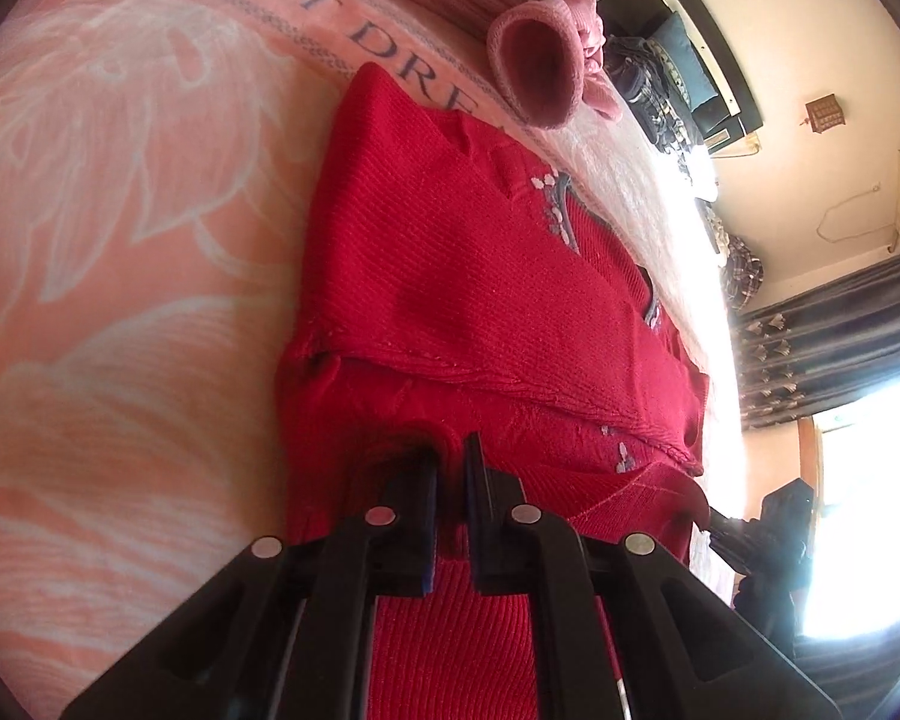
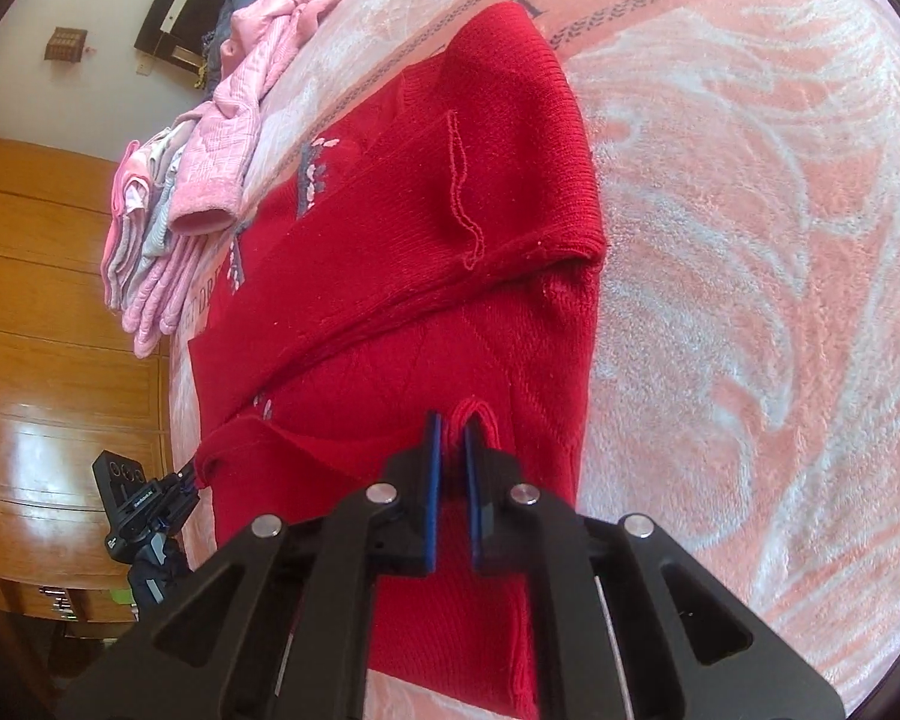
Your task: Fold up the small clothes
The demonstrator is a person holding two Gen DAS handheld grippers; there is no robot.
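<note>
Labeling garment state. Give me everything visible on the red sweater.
The sweater is red ribbed knit with small pink and grey motifs on its front. It lies on a pink bedspread, already partly folded: one panel is turned over the body, showing an inside seam. The right tool is shut on a pinch of its near hem, and the left tool is shut on another fold of the near edge. A pink garment lies close beyond it.

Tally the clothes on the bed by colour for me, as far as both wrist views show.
Red: 1, the red knit sweater, pinched by both grippers.
Pink: 1 clear, the pink quilted jacket.
Pink, white and grey: a folded pile, pieces too bunched to count.
Total: 2 countable garments, plus the pile.
</note>
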